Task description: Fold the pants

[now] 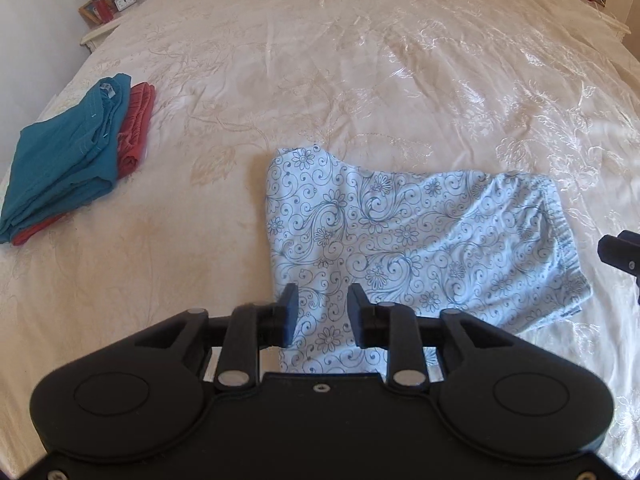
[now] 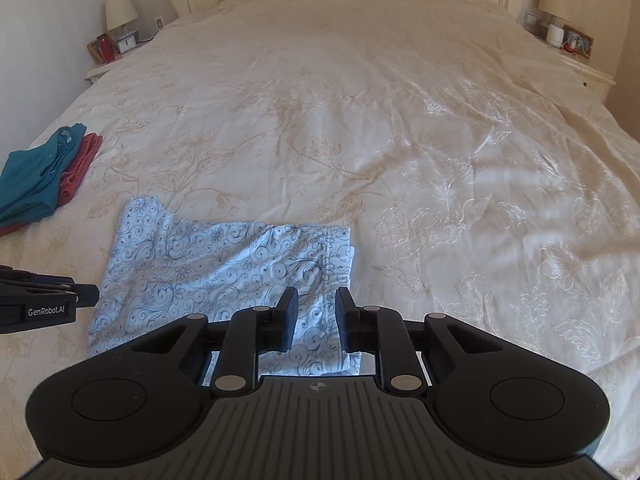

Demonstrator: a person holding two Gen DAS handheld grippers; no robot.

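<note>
The light blue floral pants (image 1: 400, 236) lie folded into a compact rectangle on the cream bedspread (image 1: 320, 60), waistband to the right. They also show in the right wrist view (image 2: 208, 264). My left gripper (image 1: 323, 300) is open and empty, hovering over the pants' near left part. My right gripper (image 2: 317, 300) is open and empty, over the pants' near right corner by the waistband. Each gripper shows at the edge of the other's view: the right one (image 1: 620, 256), the left one (image 2: 48, 300).
A stack of folded teal pants (image 1: 64, 160) over red pants (image 1: 136, 128) lies on the bed's left side, also in the right wrist view (image 2: 36, 176). Nightstands with lamps stand at both sides of the headboard (image 2: 116, 40) (image 2: 568, 40).
</note>
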